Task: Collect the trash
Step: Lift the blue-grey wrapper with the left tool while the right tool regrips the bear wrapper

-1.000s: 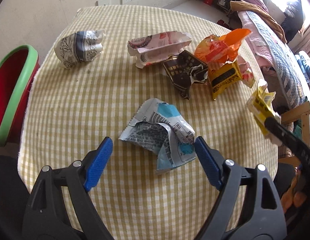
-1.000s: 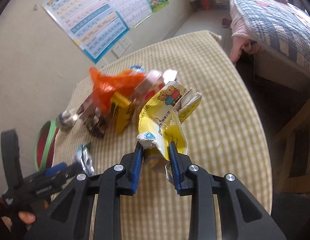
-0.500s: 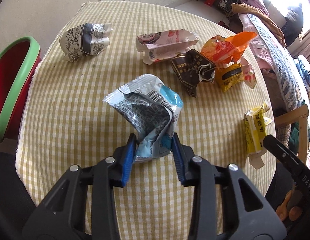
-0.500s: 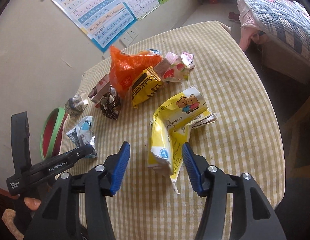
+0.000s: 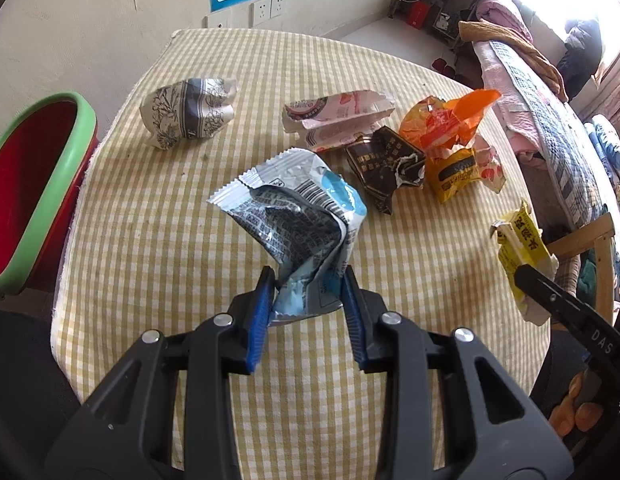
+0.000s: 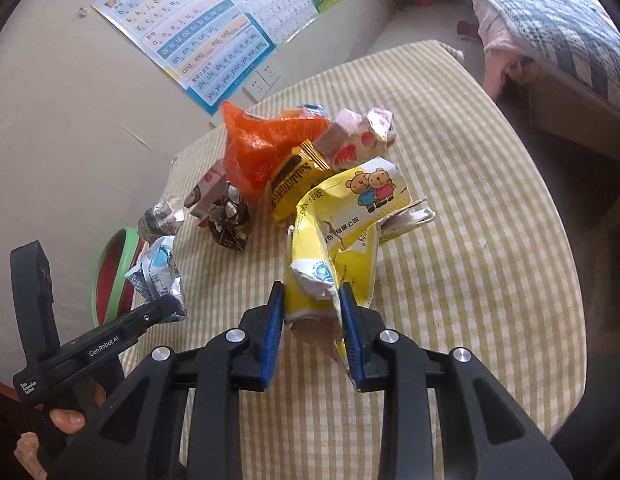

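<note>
Left wrist view: the left gripper (image 5: 307, 292) clamps a silver-blue wrapper (image 5: 297, 216) above the worktop's (image 5: 149, 220) near edge. Right wrist view: the right gripper (image 6: 312, 312), jaws just closed, pinches a yellow bear packet (image 6: 342, 236) at the worktop's middle, near the orange bag (image 6: 261, 148).
</note>
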A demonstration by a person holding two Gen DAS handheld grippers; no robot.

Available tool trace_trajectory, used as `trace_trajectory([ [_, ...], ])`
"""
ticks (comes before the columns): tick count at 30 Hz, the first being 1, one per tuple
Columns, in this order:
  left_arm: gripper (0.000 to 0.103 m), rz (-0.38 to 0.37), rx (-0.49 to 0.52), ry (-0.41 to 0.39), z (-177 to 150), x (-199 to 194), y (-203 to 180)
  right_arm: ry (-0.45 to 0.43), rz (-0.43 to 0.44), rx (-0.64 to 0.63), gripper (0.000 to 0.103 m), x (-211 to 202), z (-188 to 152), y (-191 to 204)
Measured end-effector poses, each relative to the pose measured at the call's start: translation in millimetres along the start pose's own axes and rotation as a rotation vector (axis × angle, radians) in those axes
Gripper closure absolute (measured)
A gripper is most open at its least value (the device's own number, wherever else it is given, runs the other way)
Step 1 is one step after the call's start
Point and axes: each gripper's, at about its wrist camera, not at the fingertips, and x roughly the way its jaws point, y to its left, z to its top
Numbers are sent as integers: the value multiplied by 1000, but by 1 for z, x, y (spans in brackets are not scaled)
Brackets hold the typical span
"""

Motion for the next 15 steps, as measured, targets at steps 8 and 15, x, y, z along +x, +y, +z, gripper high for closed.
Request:
trace_trajectory([
  [8, 70, -3, -16, -55, 6, -19, 9, -19, -2, -79, 75, -4, -1, 26],
  [15, 70, -21, -38, -58, 8, -21, 15, -1, -10, -122, 75, 2, -5, 41],
])
